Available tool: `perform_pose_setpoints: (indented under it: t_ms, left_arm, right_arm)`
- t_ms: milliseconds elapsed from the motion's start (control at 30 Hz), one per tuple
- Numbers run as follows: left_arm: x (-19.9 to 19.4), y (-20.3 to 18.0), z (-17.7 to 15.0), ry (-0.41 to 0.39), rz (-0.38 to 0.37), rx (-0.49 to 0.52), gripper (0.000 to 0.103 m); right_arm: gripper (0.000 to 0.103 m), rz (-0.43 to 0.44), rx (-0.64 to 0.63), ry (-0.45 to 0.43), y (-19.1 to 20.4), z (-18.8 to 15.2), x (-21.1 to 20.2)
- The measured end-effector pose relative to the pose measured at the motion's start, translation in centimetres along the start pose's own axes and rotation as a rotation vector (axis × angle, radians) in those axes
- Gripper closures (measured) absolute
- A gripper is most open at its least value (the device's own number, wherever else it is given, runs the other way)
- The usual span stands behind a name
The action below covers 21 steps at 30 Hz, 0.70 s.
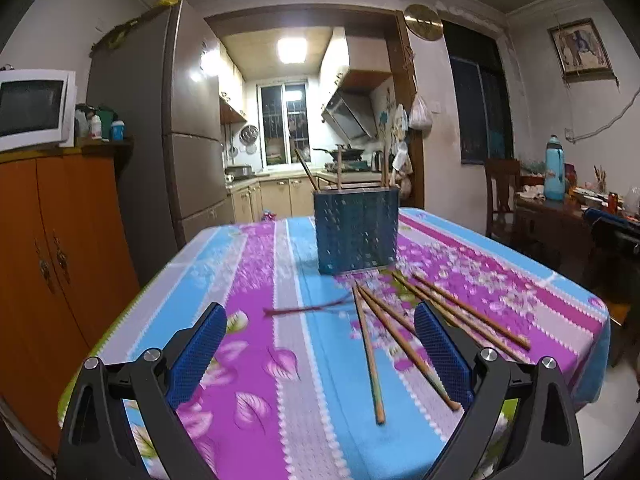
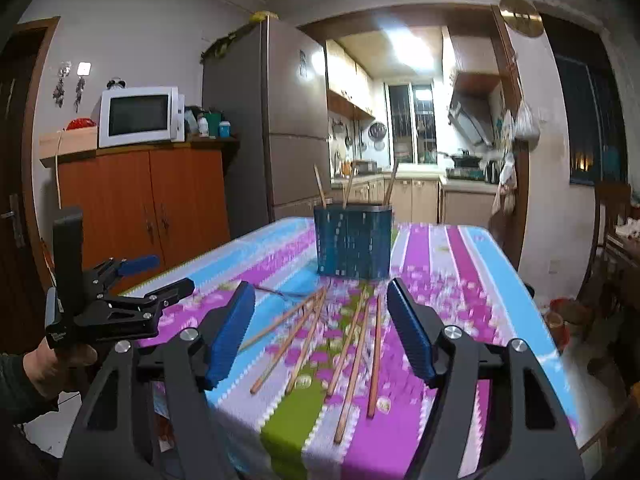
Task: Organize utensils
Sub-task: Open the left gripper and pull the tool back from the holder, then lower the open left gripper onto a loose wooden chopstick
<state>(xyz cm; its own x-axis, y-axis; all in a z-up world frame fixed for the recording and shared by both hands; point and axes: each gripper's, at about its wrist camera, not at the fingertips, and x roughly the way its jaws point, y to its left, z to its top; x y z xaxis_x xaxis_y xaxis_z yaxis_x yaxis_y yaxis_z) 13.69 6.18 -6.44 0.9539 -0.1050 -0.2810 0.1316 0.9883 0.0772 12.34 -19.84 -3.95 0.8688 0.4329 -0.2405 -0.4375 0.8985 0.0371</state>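
A blue perforated utensil holder (image 1: pixel 356 232) (image 2: pixel 354 240) stands upright near the middle of the table, with three wooden chopsticks sticking out of it. Several more wooden chopsticks (image 1: pixel 370 360) (image 2: pixel 356 352) lie loose on the flowered cloth in front of it. My left gripper (image 1: pixel 320 320) hovers open over the near left part of the table, the loose chopsticks below and to its right. It also shows at the left of the right wrist view (image 2: pixel 168 276), held by a hand. My right gripper (image 2: pixel 320 292) is open above the loose chopsticks, not touching them.
The table (image 1: pixel 256 272) wears a striped pink, blue and purple cloth; a thin dark strand (image 1: pixel 308 308) lies on it left of the chopsticks. An orange cabinet (image 2: pixel 160 208) with a microwave (image 2: pixel 140 116) and a fridge (image 2: pixel 280 120) stand to the left. A cluttered side table (image 1: pixel 560 216) is at right.
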Motion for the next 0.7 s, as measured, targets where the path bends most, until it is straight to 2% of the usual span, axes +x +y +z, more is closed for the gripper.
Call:
perform_pose_setpoints:
  t_ms: [100, 167, 233, 333, 400, 600, 700]
  left_arm:
    - [0.2, -0.5, -0.7, 0.0, 0.001, 0.013, 0.008]
    - [0.5, -0.7, -1.6, 0.007, -0.003, 0.02, 0.008]
    - [1.0, -0.8, -2.5, 0.028, -0.019, 0.017, 0.01]
    - [2.1, -1.2, -4.5, 0.074, -0.036, 0.037, 0.025]
    - [2.7, -1.3, -5.6, 0.1, -0.049, 0.04, 0.034]
    - [3.6, -1.6, -7.3, 0.121, -0.079, 0.032, 0.043]
    - [3.9, -1.8, -7.6, 0.128, -0.09, 0.031, 0.048]
  right_arm:
    - [0.044, -0.014, 0.002, 0.024, 0.2, -1.7, 0.4]
    - [0.051, -0.029, -0.005, 0.041, 0.5, -3.0, 0.7]
    - [0.066, -0.037, -0.001, 0.065, 0.5, -4.3, 1.1]
    - [0.079, -0.069, -0.013, 0.116, 0.5, -6.8, 2.0]
    - [0.082, -0.083, -0.002, 0.15, 0.1, -8.4, 2.5]
    - [0.087, -0.092, -0.002, 0.205, -0.2, -11.2, 3.9]
    - [0.088, -0.099, -0.008, 0.19, 0.0, -11.5, 4.0]
